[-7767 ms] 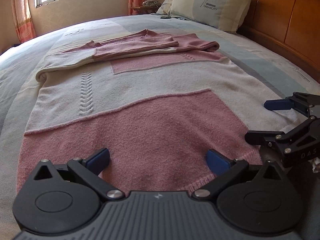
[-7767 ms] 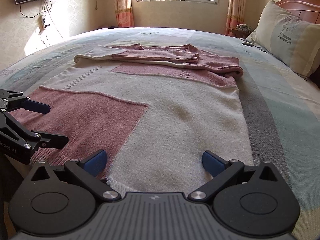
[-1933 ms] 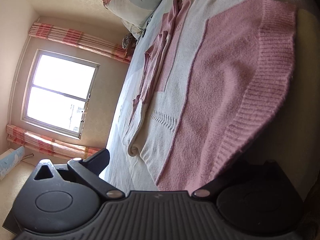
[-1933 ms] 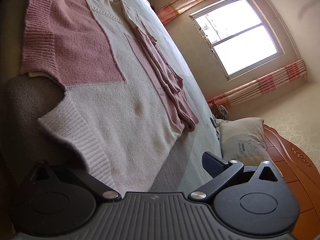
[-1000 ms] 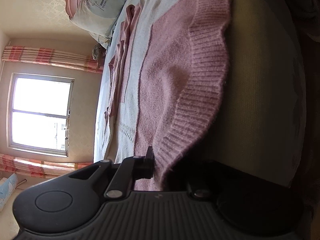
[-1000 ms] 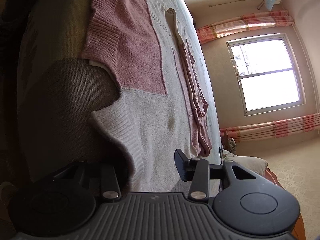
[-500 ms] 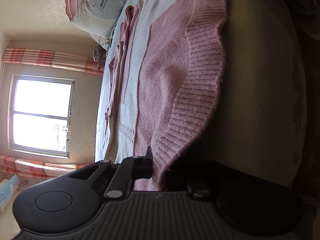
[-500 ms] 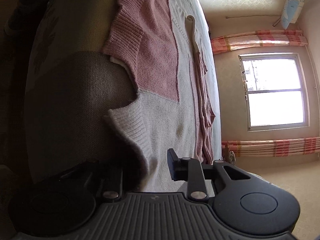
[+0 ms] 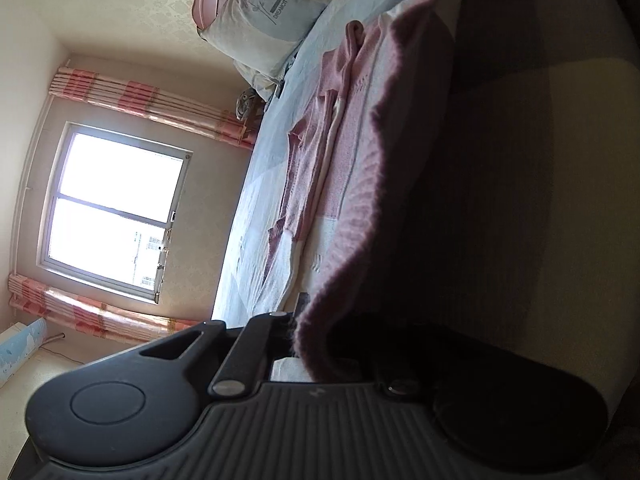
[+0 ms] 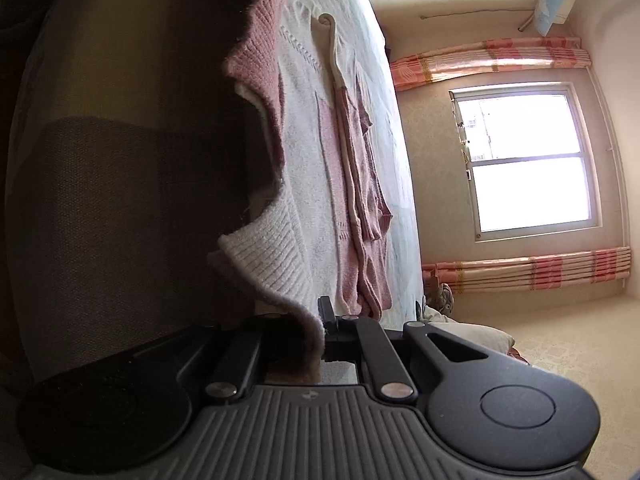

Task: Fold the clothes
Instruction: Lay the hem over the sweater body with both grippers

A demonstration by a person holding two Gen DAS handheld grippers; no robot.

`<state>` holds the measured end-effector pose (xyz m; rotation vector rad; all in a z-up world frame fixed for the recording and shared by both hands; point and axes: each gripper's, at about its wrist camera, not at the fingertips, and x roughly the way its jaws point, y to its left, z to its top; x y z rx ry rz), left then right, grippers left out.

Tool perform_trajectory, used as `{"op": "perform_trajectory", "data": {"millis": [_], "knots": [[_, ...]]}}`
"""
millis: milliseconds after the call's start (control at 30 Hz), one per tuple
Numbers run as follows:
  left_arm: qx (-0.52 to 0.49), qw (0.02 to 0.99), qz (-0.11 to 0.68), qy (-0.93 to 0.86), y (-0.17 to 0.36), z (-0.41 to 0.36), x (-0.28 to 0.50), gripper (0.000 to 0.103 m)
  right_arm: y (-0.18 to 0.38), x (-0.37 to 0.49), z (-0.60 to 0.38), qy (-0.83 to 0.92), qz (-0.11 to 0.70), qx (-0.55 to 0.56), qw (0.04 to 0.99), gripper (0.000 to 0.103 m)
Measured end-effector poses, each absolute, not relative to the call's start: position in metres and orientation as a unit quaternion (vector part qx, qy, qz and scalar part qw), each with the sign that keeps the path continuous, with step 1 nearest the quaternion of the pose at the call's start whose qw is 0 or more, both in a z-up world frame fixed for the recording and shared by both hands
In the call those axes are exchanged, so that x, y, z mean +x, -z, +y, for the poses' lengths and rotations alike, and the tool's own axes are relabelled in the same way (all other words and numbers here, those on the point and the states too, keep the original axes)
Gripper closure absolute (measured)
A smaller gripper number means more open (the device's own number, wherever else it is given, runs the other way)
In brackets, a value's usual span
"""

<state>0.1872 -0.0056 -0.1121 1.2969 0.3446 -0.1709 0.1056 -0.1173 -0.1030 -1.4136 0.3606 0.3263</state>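
Gripping the ribbed hem of a pink and cream sweater [image 9: 352, 208], the fingers of the left gripper [image 9: 308, 344] are seen drawn narrow on the pink corner, with knit pinched between them. The fingers of the right gripper [image 10: 320, 340] are likewise closed narrow, on the cream corner of the same hem [image 10: 276, 272]. Both wrist views are rolled onto their sides, so the bed [image 9: 268, 184] runs up the picture.

The hem is held raised off the bed, and its dark underside is shown to both cameras. The rest of the sweater is spread flat along the bed, with its sleeves [image 10: 360, 208] laid folded across the chest at the far end, toward the pillow [image 9: 272, 12] and the window [image 10: 528, 160].

The step in hand is judged to be the lengthwise fold: the bottom edge lifted by its 2 corners, to be carried over toward the shoulders. For that move, both corners would need to be kept level and equally tensioned, so that the hem is laid straight over the sleeves without skewing. The grip would need to be held until the hem is down. Whether the knit is caught deep enough in either pair of fingers cannot be told.
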Motion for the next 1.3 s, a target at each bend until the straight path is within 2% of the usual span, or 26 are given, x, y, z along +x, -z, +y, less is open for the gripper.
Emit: {"op": "perform_trajectory", "data": {"millis": [233,567,933,1300], "knots": [[0.583,0.796,0.147,0.065,0.092,-0.004,0.234,0.098,0.073,0.164,-0.120,-0.110,0.155,-0.627,0.756,0.093],[0.579,0.803,0.136,0.052,0.084,0.005,0.296,0.097,0.061,0.251,-0.124,-0.072,0.144,-0.612,0.774,0.093],[0.552,0.822,0.139,0.037,0.080,0.014,0.384,0.097,0.063,0.353,-0.134,-0.037,0.126,-0.607,0.784,0.093],[0.515,0.835,0.187,0.053,0.110,0.019,0.451,0.097,0.098,0.429,-0.135,-0.044,0.152,-0.599,0.785,0.093]]}}
